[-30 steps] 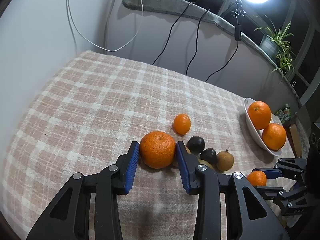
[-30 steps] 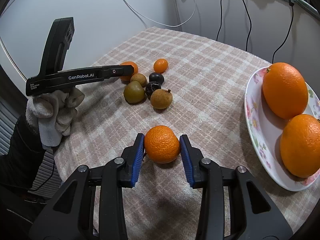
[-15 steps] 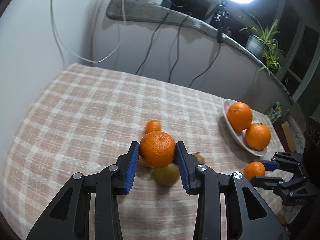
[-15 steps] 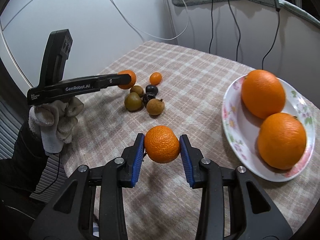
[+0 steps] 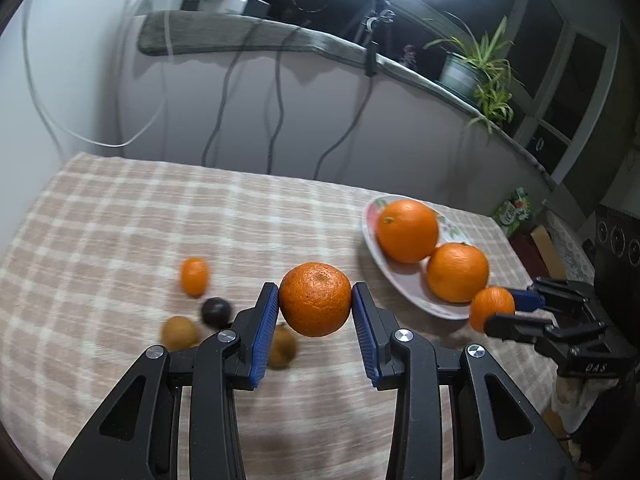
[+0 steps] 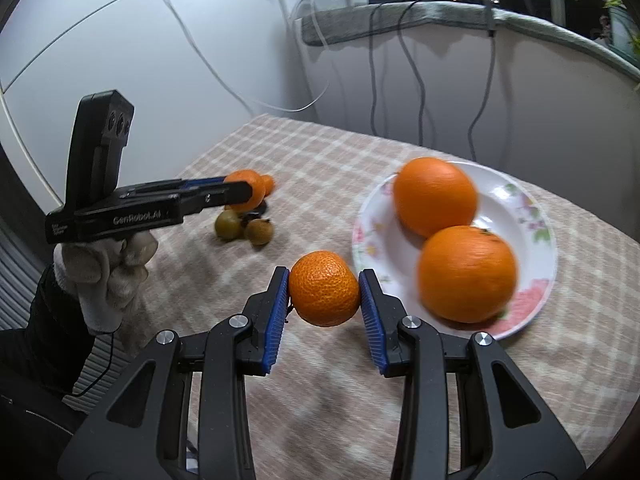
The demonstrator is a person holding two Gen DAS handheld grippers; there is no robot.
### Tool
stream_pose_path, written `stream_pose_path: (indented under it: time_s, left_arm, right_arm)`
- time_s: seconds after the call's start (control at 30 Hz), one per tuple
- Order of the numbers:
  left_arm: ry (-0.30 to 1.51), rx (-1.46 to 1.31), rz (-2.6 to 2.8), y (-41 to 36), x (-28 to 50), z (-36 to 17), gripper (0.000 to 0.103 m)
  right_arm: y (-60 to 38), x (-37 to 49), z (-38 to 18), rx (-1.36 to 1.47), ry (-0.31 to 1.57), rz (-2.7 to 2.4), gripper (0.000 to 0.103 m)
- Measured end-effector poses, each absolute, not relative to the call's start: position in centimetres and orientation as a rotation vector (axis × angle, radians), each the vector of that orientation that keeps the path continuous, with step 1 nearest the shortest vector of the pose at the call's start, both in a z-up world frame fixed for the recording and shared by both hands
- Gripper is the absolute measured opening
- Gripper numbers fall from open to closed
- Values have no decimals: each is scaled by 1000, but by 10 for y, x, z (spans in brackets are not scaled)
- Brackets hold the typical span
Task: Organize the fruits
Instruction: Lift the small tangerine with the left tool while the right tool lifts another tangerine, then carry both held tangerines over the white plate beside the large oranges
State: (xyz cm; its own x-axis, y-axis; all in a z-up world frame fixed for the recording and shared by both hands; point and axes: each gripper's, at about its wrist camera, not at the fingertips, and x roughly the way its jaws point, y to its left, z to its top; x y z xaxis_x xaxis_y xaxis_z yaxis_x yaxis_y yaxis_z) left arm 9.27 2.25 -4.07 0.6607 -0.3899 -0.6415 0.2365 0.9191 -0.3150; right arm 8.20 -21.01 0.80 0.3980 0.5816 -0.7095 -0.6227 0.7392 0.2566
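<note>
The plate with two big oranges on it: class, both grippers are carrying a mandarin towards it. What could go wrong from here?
1. The plate is shallow and the two oranges fill much of it, so an added mandarin may roll off.
2. The left gripper and right gripper each hold a mandarin only at its sides; either could slip.
3. Both head for one plate and may collide.

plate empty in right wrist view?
No, the plate already holds two oranges.
</note>
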Motion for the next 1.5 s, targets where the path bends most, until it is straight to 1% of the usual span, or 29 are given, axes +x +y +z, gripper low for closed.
stream_pose_path:
  time_s: [0.43,0.73,1.23,1.5]
  left_arm:
    - [781,-172,-465,-36,101,-38,36]
    - [803,-125,-504,-65,109,-43,36]
    - [814,-72,-500,-82,120,-46,36]
    - [817,-54,-505,-86,122,-48,36]
  right_arm:
    - [-268,99,23,-12,838,643,37]
    - [-304,123,18,10,846,557,37]
    - [-314,164,-6,25,896,531,37]
    - [-314,172,-11,40,912,538,37]
